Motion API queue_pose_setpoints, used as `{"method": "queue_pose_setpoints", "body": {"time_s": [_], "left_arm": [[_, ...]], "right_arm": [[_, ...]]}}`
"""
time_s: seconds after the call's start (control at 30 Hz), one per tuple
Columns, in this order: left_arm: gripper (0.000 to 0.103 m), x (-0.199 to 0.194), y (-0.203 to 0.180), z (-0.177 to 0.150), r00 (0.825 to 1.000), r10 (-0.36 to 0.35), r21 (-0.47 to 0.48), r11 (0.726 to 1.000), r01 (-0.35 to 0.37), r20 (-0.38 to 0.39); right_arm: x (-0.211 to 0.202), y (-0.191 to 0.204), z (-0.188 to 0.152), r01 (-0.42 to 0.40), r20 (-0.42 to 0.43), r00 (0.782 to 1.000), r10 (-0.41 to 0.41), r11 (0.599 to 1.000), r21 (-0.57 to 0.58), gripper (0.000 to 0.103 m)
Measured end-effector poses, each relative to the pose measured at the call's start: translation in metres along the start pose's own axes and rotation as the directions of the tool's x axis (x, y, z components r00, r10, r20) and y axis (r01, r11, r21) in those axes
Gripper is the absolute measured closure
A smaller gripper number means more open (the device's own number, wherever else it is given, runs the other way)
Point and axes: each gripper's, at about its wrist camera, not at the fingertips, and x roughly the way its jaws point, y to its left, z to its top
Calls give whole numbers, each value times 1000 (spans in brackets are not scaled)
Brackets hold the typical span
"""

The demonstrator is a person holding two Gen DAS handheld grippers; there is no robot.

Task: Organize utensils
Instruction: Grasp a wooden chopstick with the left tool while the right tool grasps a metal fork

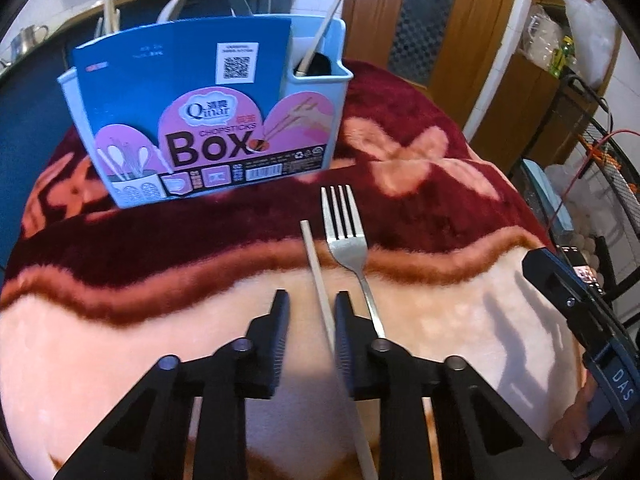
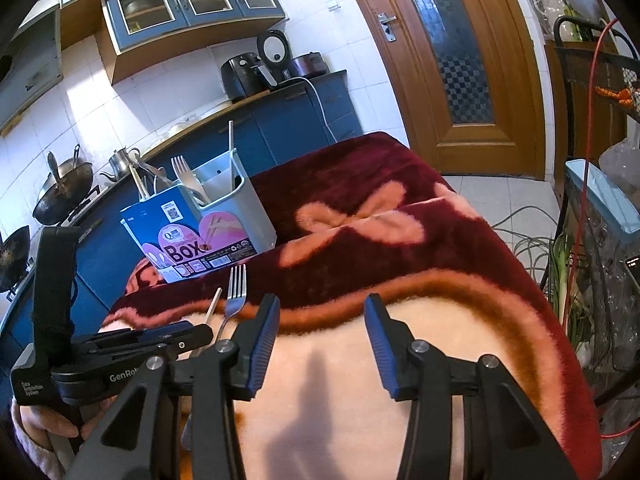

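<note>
One chopstick (image 1: 320, 280) lies between the half-open left gripper (image 1: 310, 300), against its right finger, ungripped.

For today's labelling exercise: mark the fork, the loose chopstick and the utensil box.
fork (image 1: 346, 240), left wrist view, base of the tines
chopstick (image 1: 316, 264), left wrist view, upper shaft
box (image 1: 208, 120), left wrist view, front label
</note>
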Motion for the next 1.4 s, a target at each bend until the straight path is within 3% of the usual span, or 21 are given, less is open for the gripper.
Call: {"method": "queue_pose_setpoints", "body": {"time_s": [0.13, 0.23, 0.53, 0.77, 0.97, 1.2, 1.4], "left_arm": [[94, 2, 1, 3, 999, -30, -12, 999, 30, -24], [96, 0, 6, 2, 999, -50, -39, 998, 49, -20], [99, -23, 35, -1, 994, -47, -130, 990, 59, 100], [99, -51, 64, 1, 975, -9, -163, 985, 46, 221], [99, -69, 84, -1, 951, 66, -173, 985, -13, 302], [99, -77, 106, -6, 935, 95, -209, 978, -23, 341], [99, -82, 119, -8, 925, 97, -241, 971, -6, 367]], "right_arm": [[1, 0, 0, -4, -4, 1000, 4, 1000, 1, 55], [1, 1, 0, -7, -8, 1000, 7, 1000, -1, 55], [5, 13, 2, -13, -32, 999, 12, 1000, -27, 55], [21, 35, 4, -41, -90, 995, 34, 996, -80, 55], [38, 54, 11, -62, -153, 987, 41, 990, -130, 55], [69, 72, 19, -75, -240, 971, 23, 975, -209, 55], [93, 78, 29, -100, -303, 952, 34, 974, -204, 55]]}}
